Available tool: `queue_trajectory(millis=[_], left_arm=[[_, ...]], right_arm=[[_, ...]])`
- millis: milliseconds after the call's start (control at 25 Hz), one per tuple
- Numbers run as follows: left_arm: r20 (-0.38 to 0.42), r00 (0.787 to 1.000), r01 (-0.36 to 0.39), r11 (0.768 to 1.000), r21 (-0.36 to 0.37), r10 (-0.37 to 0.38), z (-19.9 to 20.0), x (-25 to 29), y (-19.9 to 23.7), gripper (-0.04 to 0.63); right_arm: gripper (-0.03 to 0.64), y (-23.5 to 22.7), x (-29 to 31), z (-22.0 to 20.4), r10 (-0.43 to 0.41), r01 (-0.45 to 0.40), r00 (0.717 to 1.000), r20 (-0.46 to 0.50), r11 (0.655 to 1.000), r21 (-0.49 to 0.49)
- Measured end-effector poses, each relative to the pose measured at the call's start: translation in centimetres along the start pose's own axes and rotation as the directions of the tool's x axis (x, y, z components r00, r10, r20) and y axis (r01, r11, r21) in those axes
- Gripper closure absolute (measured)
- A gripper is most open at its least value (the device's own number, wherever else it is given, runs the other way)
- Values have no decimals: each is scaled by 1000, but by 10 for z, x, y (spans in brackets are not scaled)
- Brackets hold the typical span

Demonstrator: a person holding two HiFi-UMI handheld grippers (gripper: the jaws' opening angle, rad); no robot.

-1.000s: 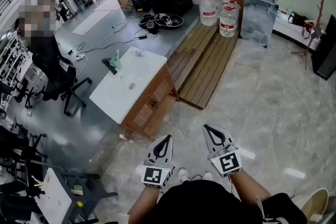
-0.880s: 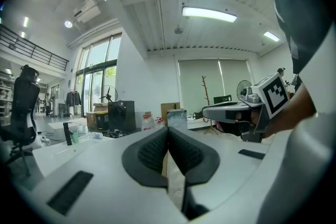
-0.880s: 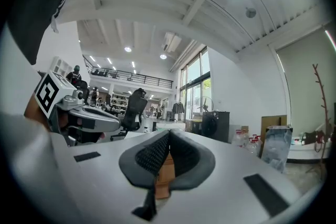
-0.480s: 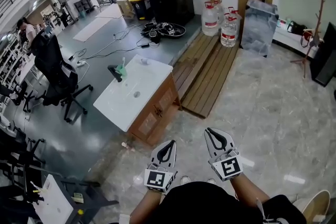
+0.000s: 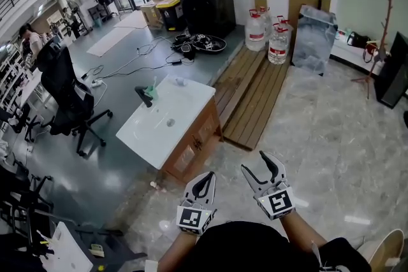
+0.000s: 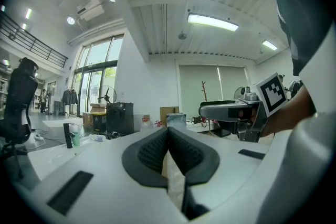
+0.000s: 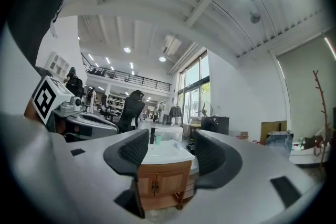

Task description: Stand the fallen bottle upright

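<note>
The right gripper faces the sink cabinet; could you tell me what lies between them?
Only bare floor lies between the right gripper, whose empty jaws have just been opening, and the sink cabinet, as the head view shows.

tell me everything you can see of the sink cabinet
The sink cabinet stands on the floor: a wooden base with two front doors under a white basin top with a central drain. A black faucet and a green cup stand along one edge; a small pale bottle lies at its far end.
</note>
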State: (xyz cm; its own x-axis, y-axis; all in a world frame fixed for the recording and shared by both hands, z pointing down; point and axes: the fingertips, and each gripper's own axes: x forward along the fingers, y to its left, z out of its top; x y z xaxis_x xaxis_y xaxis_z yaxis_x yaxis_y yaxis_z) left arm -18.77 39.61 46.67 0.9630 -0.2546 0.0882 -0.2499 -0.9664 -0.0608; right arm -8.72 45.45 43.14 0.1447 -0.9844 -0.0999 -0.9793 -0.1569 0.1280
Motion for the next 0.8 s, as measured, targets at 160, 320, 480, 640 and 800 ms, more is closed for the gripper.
queue_trajectory(millis=[160, 320, 480, 640, 800], left_arm=[[-4, 1000, 14, 1000, -5, -14, -4, -6, 20, 578], [-13, 1000, 12, 1000, -11, -12, -10, -4, 36, 578], [-9, 1000, 9, 1000, -13, -9, -16, 11, 51, 578], [-28, 1000, -9, 1000, -17, 9, -21, 35, 75, 578], [-30, 999, -14, 1000, -14, 13, -20, 67, 97, 578]], right_arm=[[280, 9, 15, -5, -40, 41, 999, -35, 999, 27], [267, 2, 27, 2, -86, 86, 996, 12, 996, 8], [229, -14, 46, -14, -96, 96, 995, -32, 995, 10], [197, -30, 79, -17, -99, 99, 995, 21, 995, 19], [164, -59, 114, -23, -130, 129, 991, 38, 990, 49]])
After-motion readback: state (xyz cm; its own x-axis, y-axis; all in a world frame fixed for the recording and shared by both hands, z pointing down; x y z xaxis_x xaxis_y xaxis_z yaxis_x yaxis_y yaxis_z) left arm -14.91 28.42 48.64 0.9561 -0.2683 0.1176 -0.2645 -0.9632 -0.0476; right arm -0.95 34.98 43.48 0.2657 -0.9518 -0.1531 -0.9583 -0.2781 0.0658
